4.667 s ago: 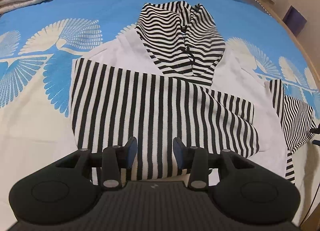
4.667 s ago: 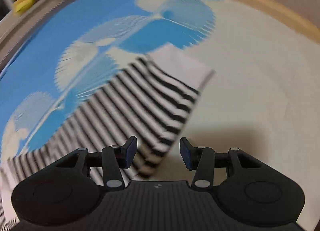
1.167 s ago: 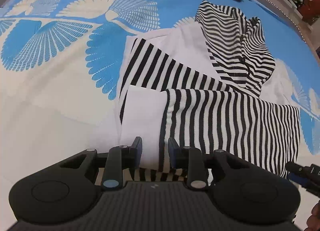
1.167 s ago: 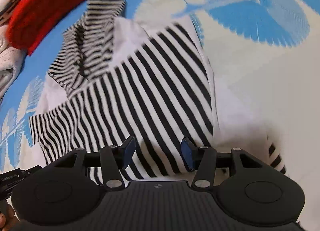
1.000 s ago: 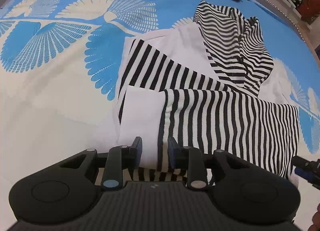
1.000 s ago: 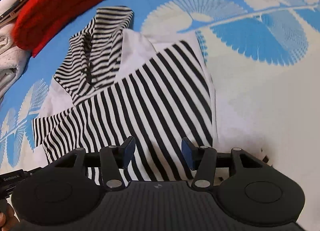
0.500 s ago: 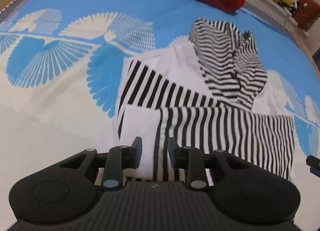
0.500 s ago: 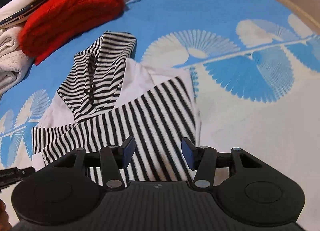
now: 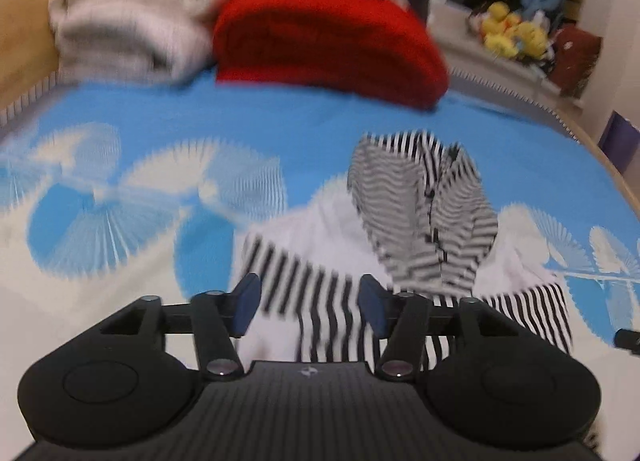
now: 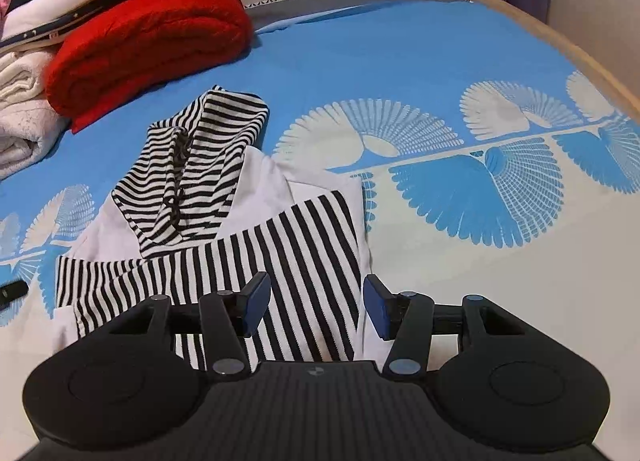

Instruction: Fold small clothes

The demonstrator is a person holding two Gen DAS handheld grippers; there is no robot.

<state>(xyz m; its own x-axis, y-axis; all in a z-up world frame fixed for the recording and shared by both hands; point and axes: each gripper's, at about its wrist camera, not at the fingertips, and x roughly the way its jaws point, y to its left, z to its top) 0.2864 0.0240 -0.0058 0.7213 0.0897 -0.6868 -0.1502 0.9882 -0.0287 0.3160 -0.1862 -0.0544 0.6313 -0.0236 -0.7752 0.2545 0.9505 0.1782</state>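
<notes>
A black-and-white striped hooded top [image 10: 224, 245] is laid on a bed [image 10: 400, 61] with a blue and cream cover. Both striped sleeves are folded across the white body of the top, and the striped hood [image 10: 200, 165] is spread out at the far end.

The left tongs [image 9: 308, 303] are seen above the near edge of the top. Their jaws are opening, and nothing is pinched between them; the cloth is only seen below the gap. The left wrist picture is blurred.

The right tongs [image 10: 316, 303] are held apart too, above the folded sleeve, and nothing is gripped by them.

A folded red blanket [image 10: 148, 41] is placed at the far end of the bed, with a white blanket [image 10: 20, 113] beside it. Yellow soft toys [image 9: 512, 33] are seen on a shelf behind the bed.
</notes>
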